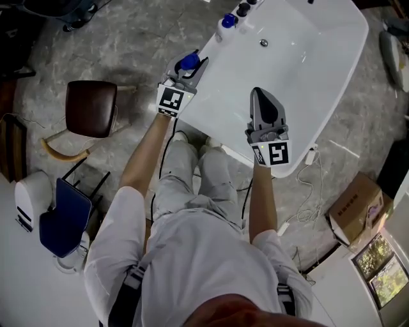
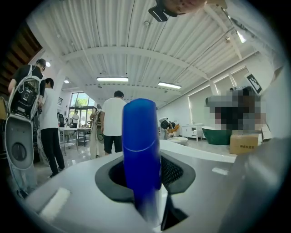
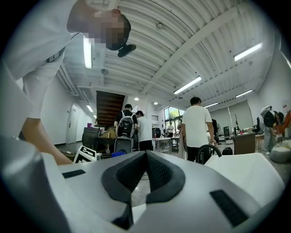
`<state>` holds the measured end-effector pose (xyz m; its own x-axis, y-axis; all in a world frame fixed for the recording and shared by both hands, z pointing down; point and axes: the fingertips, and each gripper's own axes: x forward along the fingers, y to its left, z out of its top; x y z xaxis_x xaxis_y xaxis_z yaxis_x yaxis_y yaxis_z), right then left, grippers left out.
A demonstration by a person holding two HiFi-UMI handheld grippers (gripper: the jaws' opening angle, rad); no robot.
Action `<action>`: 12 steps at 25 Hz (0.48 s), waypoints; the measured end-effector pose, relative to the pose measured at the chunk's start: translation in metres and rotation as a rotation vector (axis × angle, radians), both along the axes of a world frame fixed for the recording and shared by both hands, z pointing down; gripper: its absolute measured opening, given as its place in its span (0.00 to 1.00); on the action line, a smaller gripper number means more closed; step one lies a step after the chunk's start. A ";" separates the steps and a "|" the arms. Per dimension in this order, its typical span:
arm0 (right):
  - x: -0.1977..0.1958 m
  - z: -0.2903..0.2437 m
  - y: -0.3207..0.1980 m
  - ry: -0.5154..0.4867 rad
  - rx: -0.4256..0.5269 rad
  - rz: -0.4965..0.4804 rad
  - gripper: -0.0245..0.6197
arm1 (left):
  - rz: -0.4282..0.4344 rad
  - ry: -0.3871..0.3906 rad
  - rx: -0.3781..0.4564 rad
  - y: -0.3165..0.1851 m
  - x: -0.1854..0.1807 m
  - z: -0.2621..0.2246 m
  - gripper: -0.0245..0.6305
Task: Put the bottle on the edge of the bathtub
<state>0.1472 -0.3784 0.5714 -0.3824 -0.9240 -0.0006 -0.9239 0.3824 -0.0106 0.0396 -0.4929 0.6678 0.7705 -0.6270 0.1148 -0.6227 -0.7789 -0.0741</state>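
Looking down over a white tub (image 1: 300, 64) here. Got the blue bottle (image 1: 188, 61) clamped in the left gripper (image 1: 194, 68), jaws pinched partway in around the body. Hanging right at the tub's left rim in the head view, over the outer edge of it. Can't tell whether touching the rim or just above it. Same story from the left gripper view: bottle (image 2: 141, 141) upright, dead centre between the dark pads (image 2: 178, 173), filling the gap and blocking most of the room behind.

Right gripper (image 1: 258, 96) well apart from the bottle, over the tub's near rim and pointing across the basin. Jaws closed on nothing, tips meeting in the right gripper view, with only a small diamond-shaped gap between the pads further back.

Other bits around:
- a blue-topped thing (image 1: 228, 20) and a couple of dark knobs (image 1: 243, 9) on the tub's far-left corner, too small to say what exactly
- drain (image 1: 263, 43) in the tub floor
- brown stool (image 1: 92, 108) on the stone floor left of the tub
- cardboard box (image 1: 358, 205) off to the right, plus a white cable (image 1: 307, 191) trailing beside the tub

Also a few people (image 2: 113, 120) standing about in a big bright hall, seen in both gripper views.
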 end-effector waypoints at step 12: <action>-0.006 0.042 0.002 0.017 0.004 0.025 0.04 | 0.050 -0.019 -0.076 -0.029 0.019 0.093 0.23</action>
<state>0.1415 -0.3764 0.6135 -0.3592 -0.9332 0.0022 -0.9332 0.3592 0.0064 0.0581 -0.5223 0.7610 0.7981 -0.5763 0.1758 -0.5816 -0.8131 -0.0251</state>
